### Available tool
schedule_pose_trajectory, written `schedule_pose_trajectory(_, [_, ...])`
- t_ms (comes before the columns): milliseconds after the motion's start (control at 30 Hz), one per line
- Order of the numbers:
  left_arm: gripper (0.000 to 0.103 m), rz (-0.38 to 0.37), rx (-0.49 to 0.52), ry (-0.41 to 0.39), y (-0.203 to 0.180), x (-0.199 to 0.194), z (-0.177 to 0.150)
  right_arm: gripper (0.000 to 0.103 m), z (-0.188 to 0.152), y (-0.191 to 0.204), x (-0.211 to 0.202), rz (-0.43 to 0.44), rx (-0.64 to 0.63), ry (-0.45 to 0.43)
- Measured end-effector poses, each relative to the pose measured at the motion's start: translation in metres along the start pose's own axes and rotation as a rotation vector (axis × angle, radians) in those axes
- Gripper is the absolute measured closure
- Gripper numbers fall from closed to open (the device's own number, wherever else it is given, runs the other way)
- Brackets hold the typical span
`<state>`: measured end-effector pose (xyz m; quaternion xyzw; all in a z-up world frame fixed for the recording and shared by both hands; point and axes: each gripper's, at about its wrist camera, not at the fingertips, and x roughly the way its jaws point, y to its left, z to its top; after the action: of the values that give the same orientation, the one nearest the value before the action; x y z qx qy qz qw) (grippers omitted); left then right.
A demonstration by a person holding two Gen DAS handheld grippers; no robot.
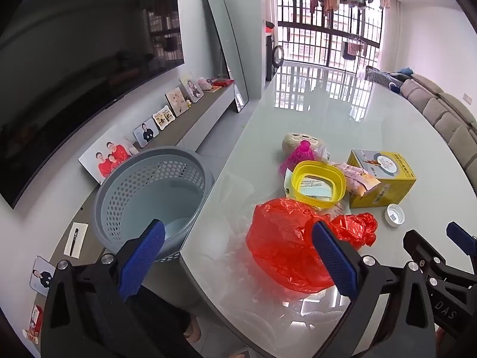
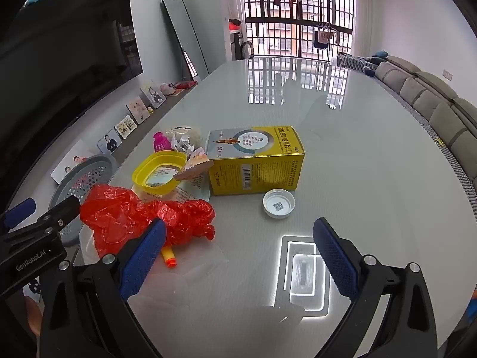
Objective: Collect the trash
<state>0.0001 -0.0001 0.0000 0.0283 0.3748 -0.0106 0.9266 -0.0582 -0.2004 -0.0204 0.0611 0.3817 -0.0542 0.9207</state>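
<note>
both tongs hang spread wide, holding nothing: the left gripper (image 1: 238, 256) over the red plastic bag (image 1: 286, 241), the right gripper (image 2: 238, 256) over bare glass table (image 2: 357, 137). best to pinch the bag's bunched middle, then swing it to the grey basket (image 1: 149, 197) beside the table edge. the bag is thin, crinkled, glossy, slumped near a yellow box (image 2: 256, 161) and white cap (image 2: 278, 203).

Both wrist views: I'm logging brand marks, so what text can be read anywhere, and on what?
"GenRobot.AI": on the left gripper, seen from the right wrist.
"DAS": on the right gripper, cut off by the left view's edge.
"90": on the yellow box; its other print is too small.
White cap: only a QR code.
</note>
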Motion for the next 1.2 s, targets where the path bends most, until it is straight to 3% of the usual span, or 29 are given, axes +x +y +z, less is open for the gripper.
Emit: schedule_pose_trajectory(1200, [0.006, 0.008, -0.001, -0.033, 0.003, -0.016, 0.000, 0.008, -0.001, -0.005, -0.014, 0.018, 0.017, -0.027])
